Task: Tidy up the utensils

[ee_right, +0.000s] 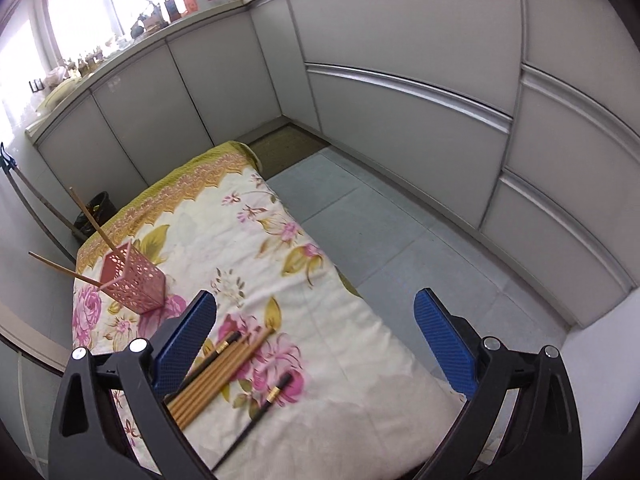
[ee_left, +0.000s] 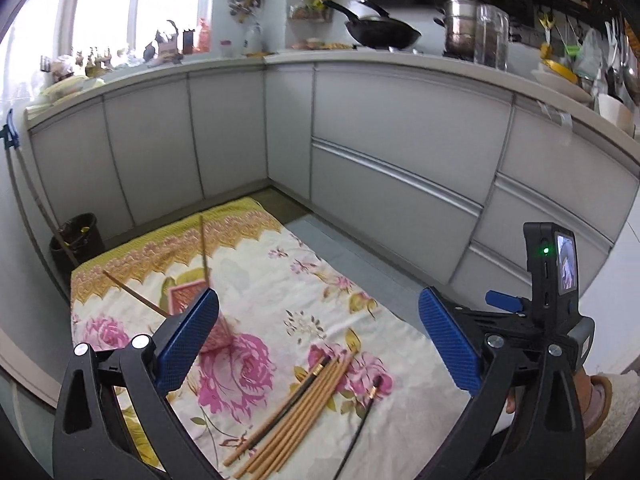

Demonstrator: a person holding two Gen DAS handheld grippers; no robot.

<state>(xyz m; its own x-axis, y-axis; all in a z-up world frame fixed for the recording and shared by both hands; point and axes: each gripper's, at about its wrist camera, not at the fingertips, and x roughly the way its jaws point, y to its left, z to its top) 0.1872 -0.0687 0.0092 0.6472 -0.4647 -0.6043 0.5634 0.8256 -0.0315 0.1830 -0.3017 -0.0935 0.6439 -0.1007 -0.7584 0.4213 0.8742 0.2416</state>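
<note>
Both your tongs wide apart, empty | pink holder (ee_right: 132, 280) has two sticks | chopsticks (ee_right: 216, 376) wait on cloth (ee_right: 340, 360) for you.

Both fisheye cameras looked forward and steeply down along their own fingers at a worktop under a floral cloth (ee_left: 280, 300). The left view sat close above the near end, facing the cabinet corner (ee_left: 266, 128). The right view faced the same corner from slightly rightward. They shared the chopsticks (ee_right: 224, 372) and pink holder (ee_right: 134, 278).
</note>
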